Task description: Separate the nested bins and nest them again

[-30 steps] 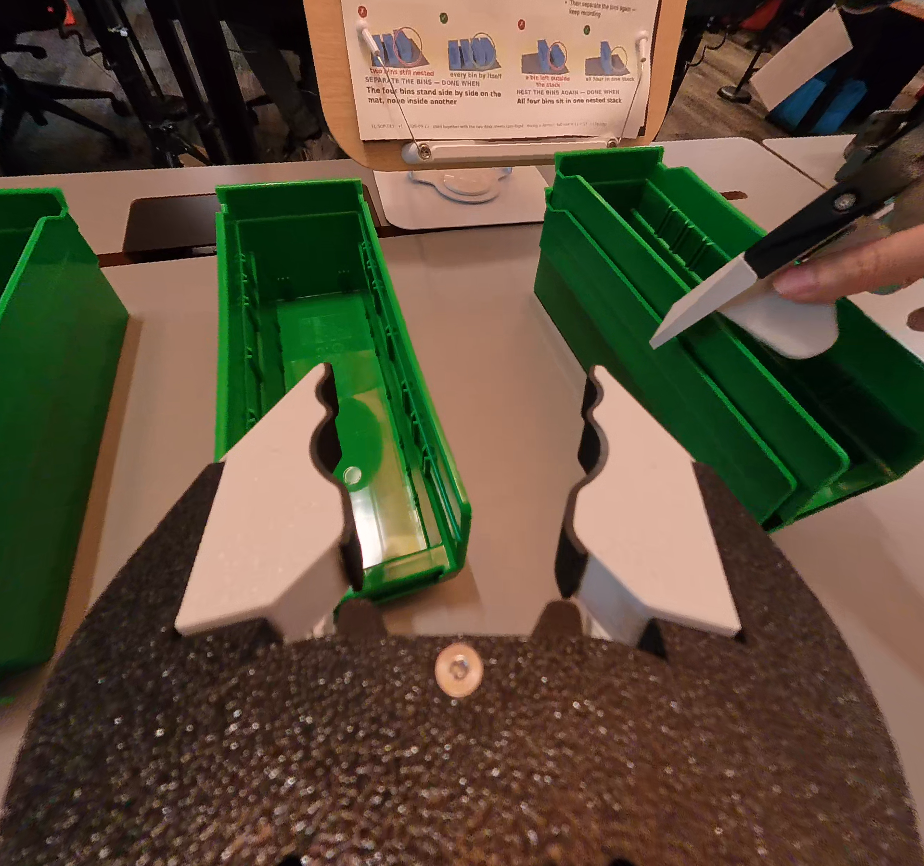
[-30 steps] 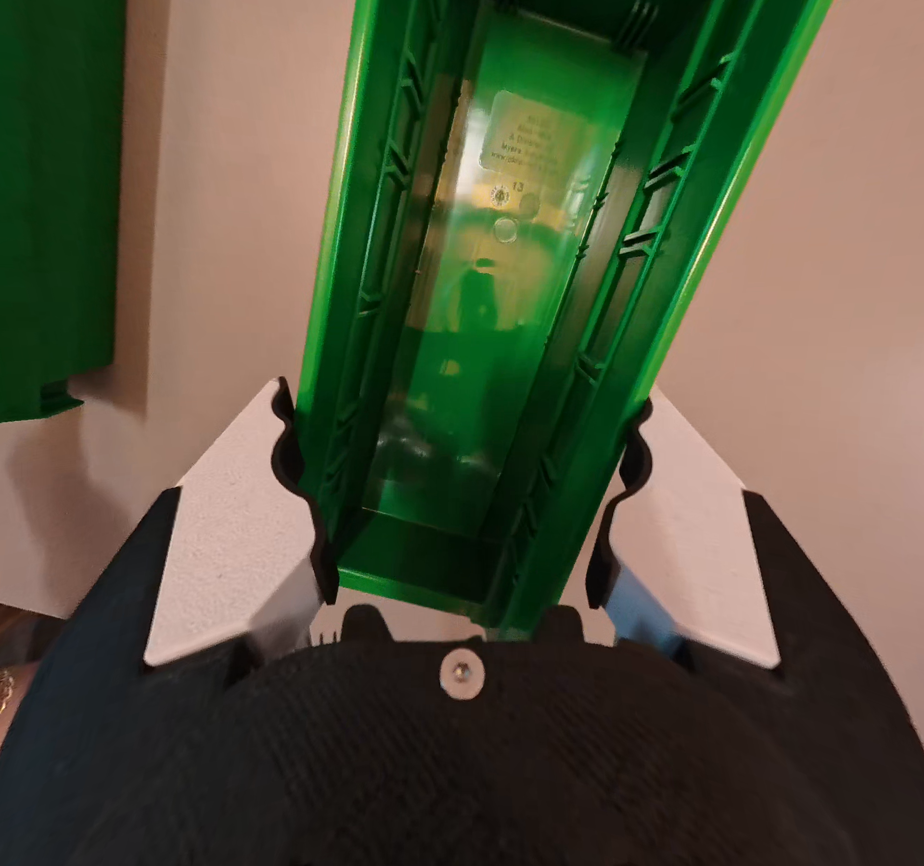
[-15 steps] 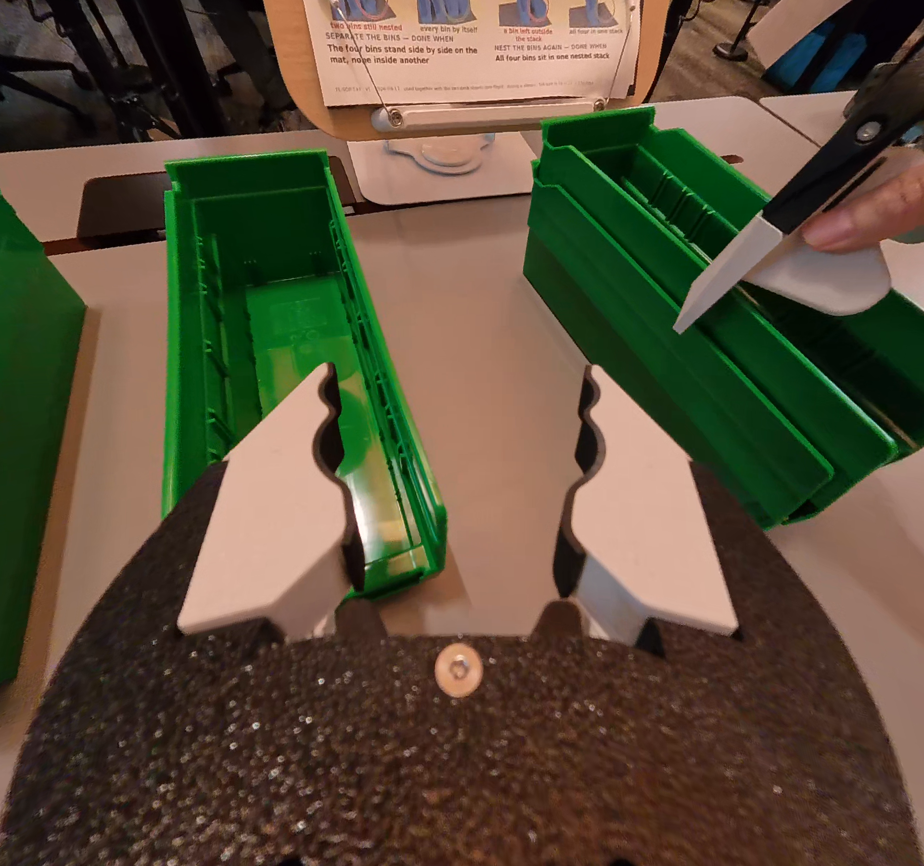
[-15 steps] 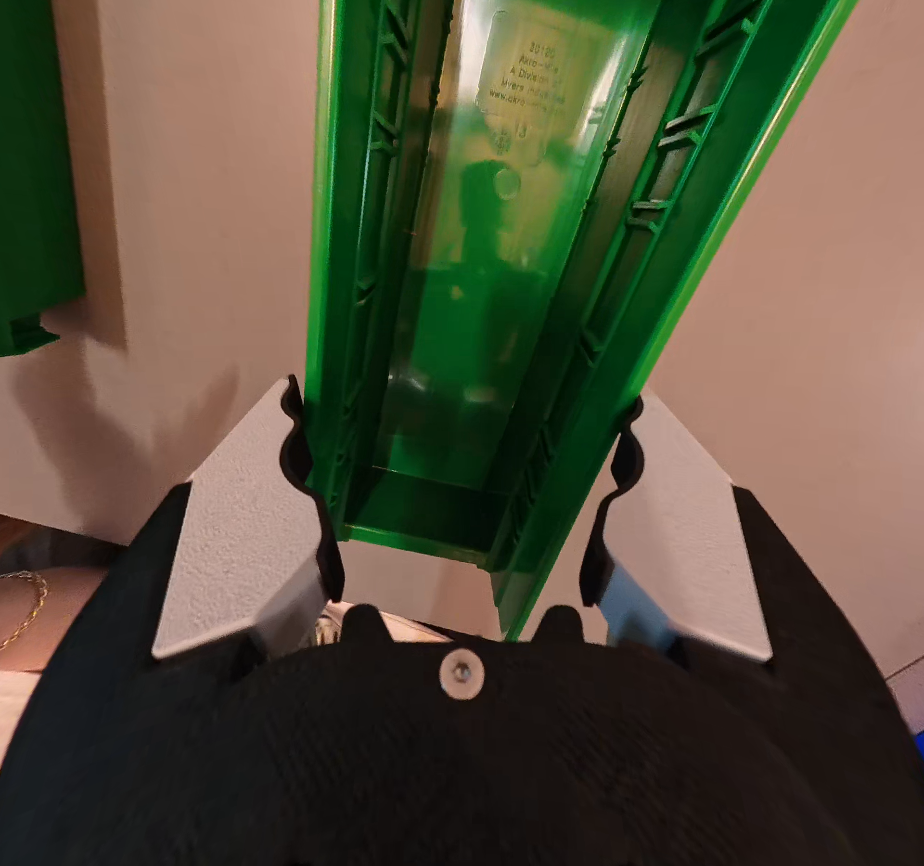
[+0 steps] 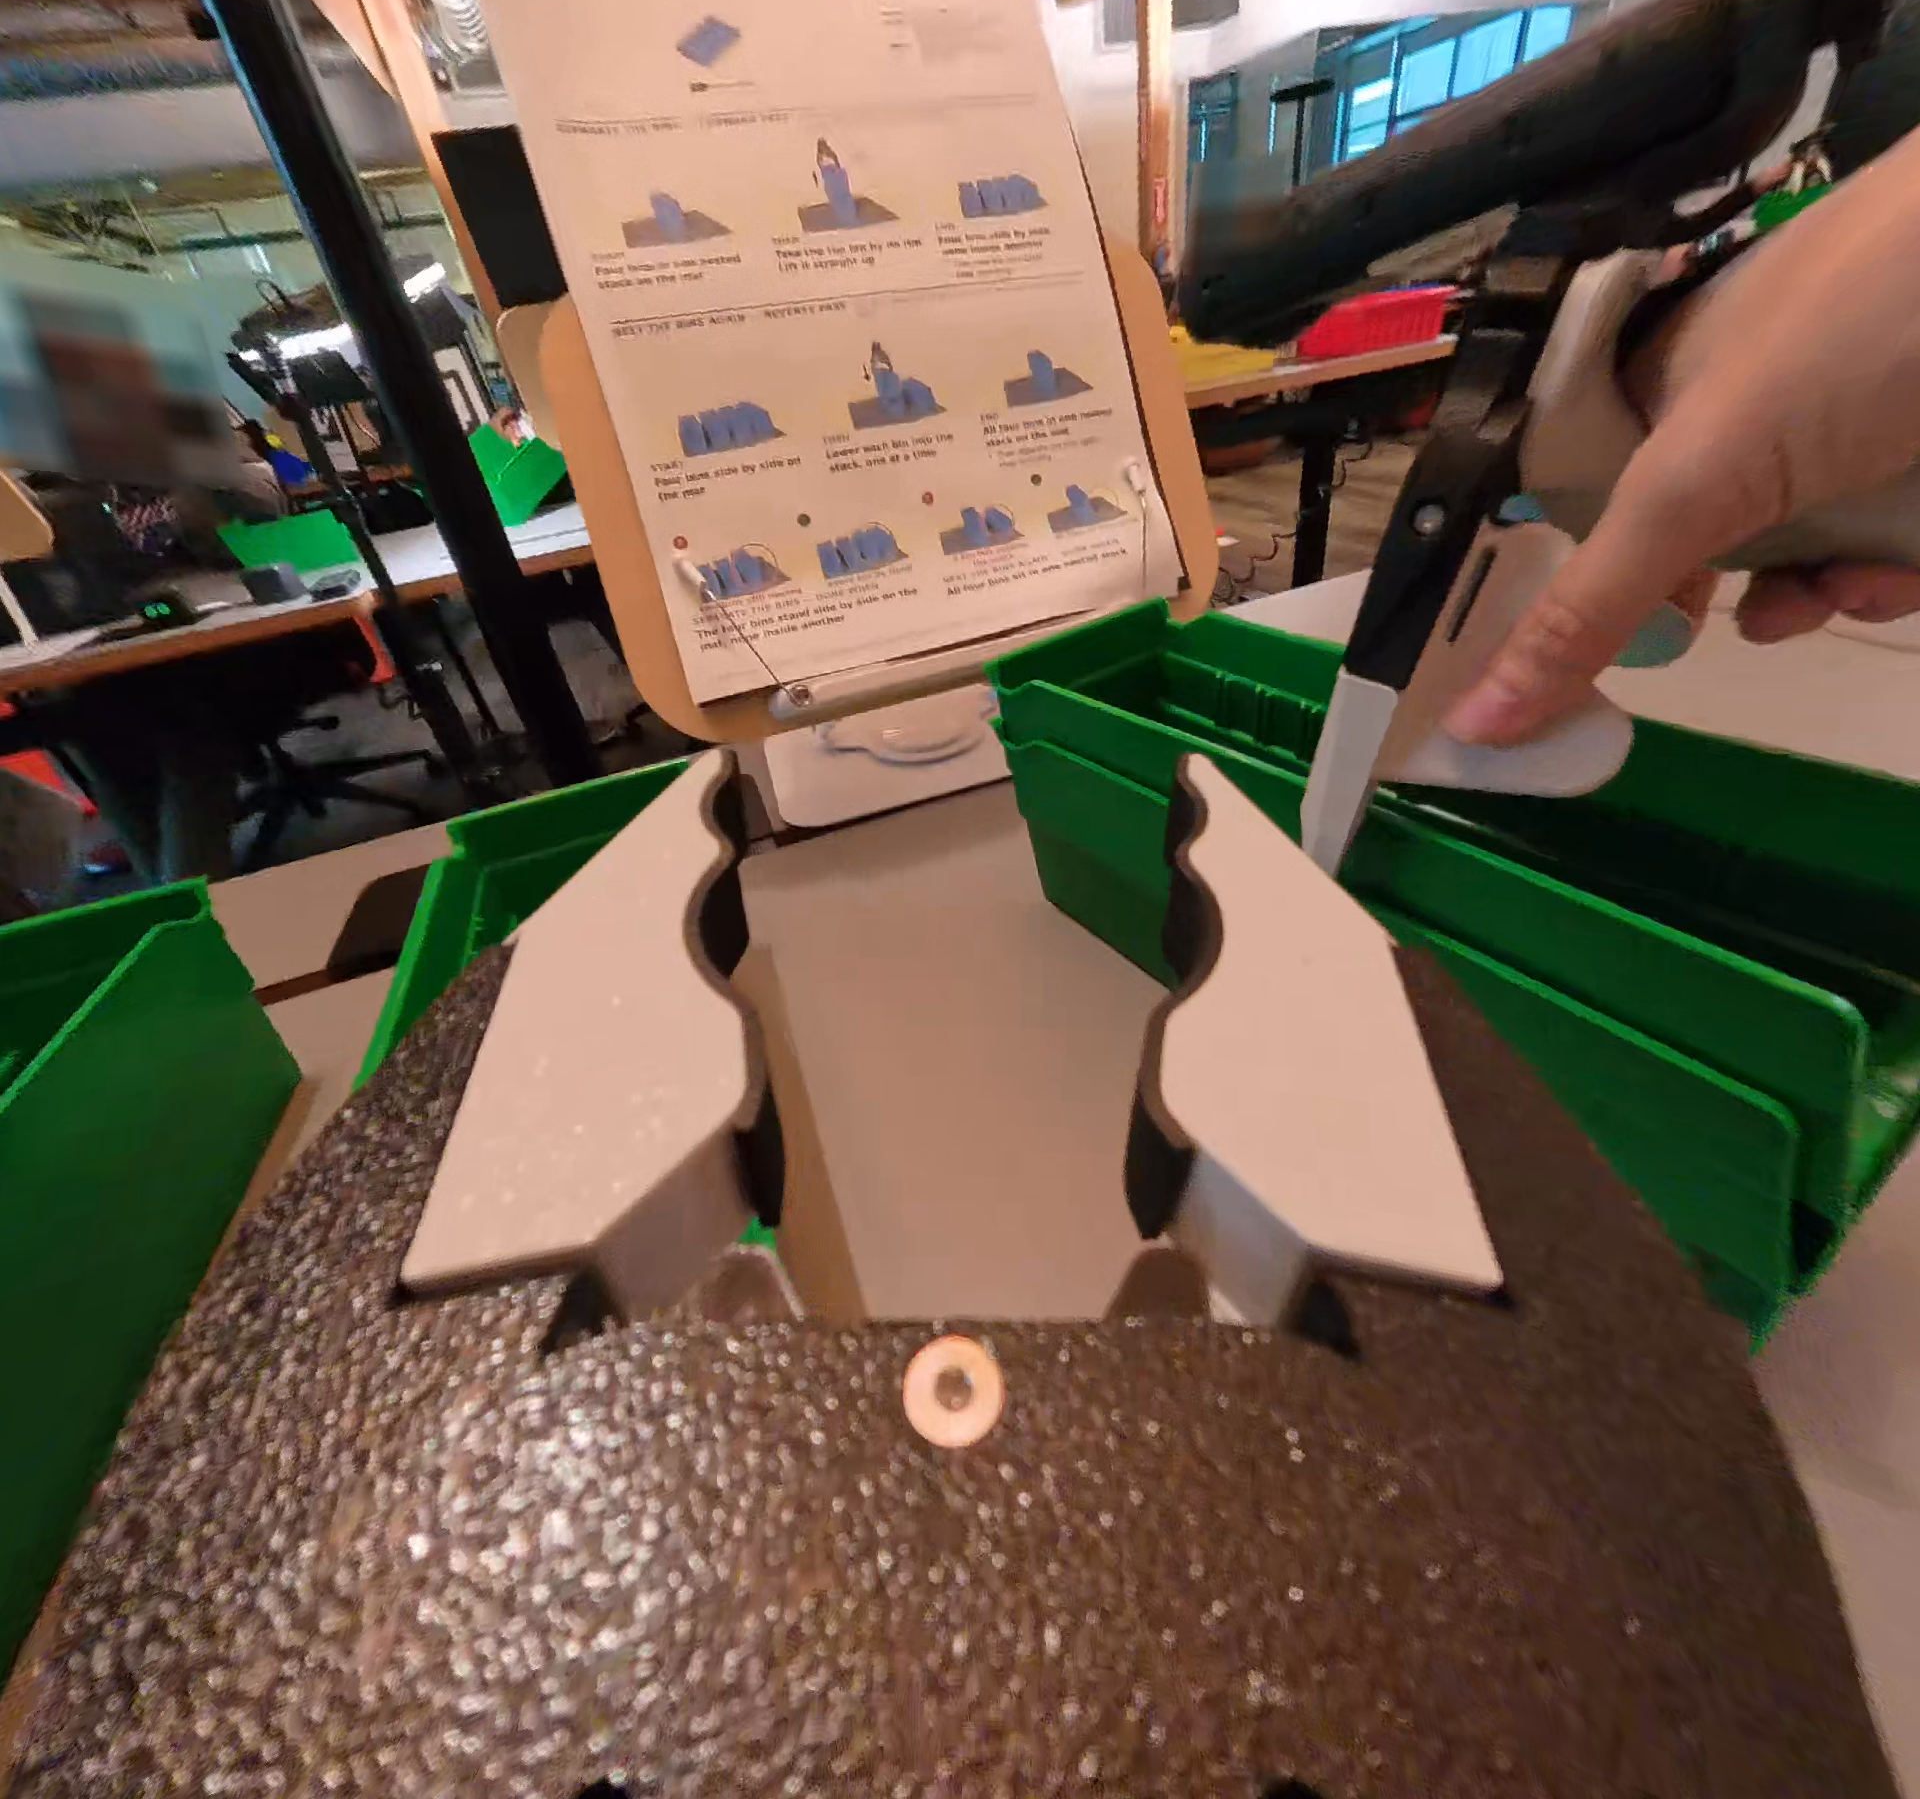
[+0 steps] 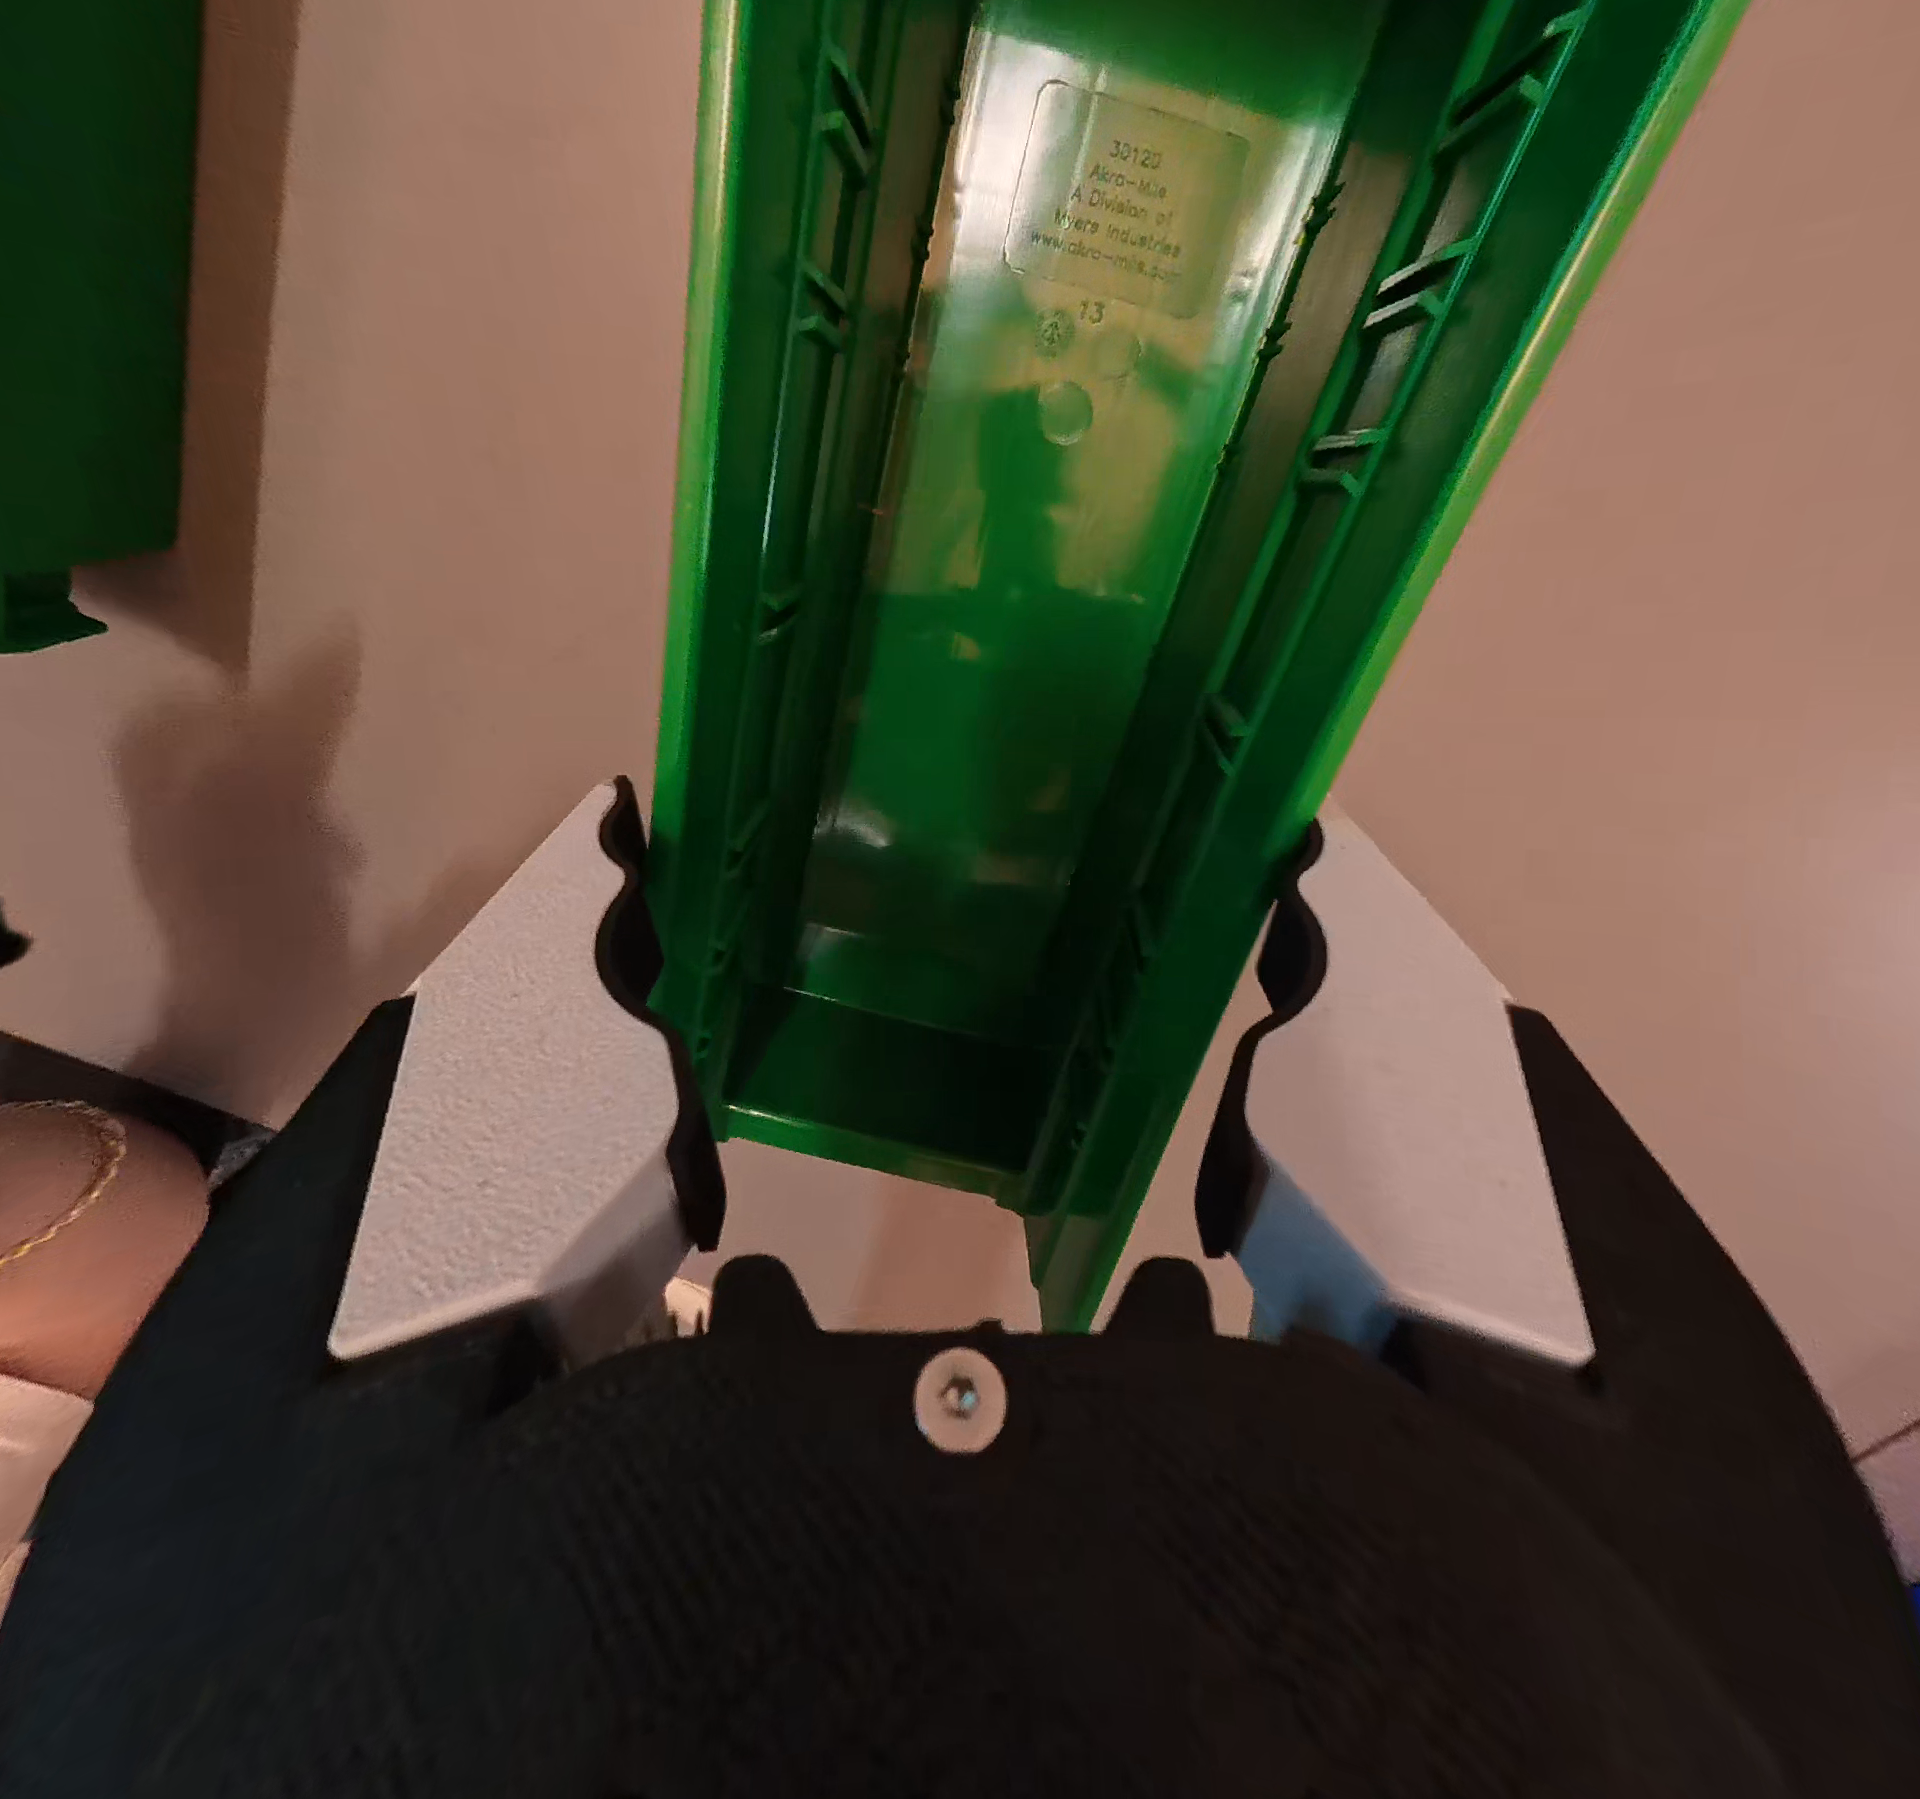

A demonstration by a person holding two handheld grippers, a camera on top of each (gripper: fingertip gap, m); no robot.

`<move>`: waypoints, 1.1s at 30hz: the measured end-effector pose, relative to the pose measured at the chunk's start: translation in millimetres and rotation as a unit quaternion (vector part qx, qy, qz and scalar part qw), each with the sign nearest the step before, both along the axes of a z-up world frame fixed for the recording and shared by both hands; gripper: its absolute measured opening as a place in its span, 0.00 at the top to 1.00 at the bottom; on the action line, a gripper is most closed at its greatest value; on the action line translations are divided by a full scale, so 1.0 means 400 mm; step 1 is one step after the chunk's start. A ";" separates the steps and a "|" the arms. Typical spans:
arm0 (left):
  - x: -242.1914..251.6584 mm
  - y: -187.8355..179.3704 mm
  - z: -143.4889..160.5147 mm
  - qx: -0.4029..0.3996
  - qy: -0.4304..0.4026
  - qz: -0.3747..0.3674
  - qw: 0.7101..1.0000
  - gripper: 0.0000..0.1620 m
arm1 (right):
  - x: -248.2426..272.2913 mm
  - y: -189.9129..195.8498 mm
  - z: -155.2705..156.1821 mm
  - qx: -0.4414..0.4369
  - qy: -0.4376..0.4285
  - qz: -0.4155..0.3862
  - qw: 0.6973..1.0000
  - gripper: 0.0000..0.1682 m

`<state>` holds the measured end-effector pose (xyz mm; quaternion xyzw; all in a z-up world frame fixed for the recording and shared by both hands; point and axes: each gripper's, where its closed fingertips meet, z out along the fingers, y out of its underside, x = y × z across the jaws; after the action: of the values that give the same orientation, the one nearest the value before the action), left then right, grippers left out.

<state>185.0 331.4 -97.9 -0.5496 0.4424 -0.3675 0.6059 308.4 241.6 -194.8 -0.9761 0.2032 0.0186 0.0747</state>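
The left gripper (image 5: 956,970), jaws spread and empty, hangs left of the nested bins (image 5: 1455,918) — the right gripper (image 6: 961,1001) straddles the stack's inner bin (image 6: 1039,502). Lifting straight up — outer bin steadied — should separate them cleanly.

Bin (image 6: 1039,523) far end beyond frame

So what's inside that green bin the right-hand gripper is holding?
The green bin between the right gripper fingers looks empty: bare glossy floor, ribbed walls. Its far end is out of frame.
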 end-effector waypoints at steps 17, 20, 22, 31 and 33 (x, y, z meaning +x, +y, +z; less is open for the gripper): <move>0.097 -0.005 -0.051 0.004 0.055 0.005 0.998 0.41 | -0.010 0.013 0.034 0.036 0.034 0.025 0.998 0.36; 0.108 -0.020 -0.068 -0.018 0.059 -0.011 0.998 0.41 | -0.014 0.023 0.051 0.062 0.050 0.028 0.996 0.37; 0.119 -0.034 -0.072 -0.018 0.063 -0.022 0.998 0.41 | -0.010 0.023 0.057 0.075 0.052 0.020 0.996 0.38; 0.153 -0.071 -0.106 -0.010 0.095 -0.040 0.995 0.42 | 0.043 -0.023 0.050 0.063 0.023 0.027 0.997 0.36; 0.155 -0.077 -0.109 -0.012 0.097 -0.044 0.994 0.42 | 0.052 -0.031 0.041 0.063 0.025 0.027 0.997 0.35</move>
<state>246.9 300.6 -141.4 -0.5698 0.5186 -0.3437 0.5369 329.1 229.3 -178.3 -0.9738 0.1773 0.0574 0.1307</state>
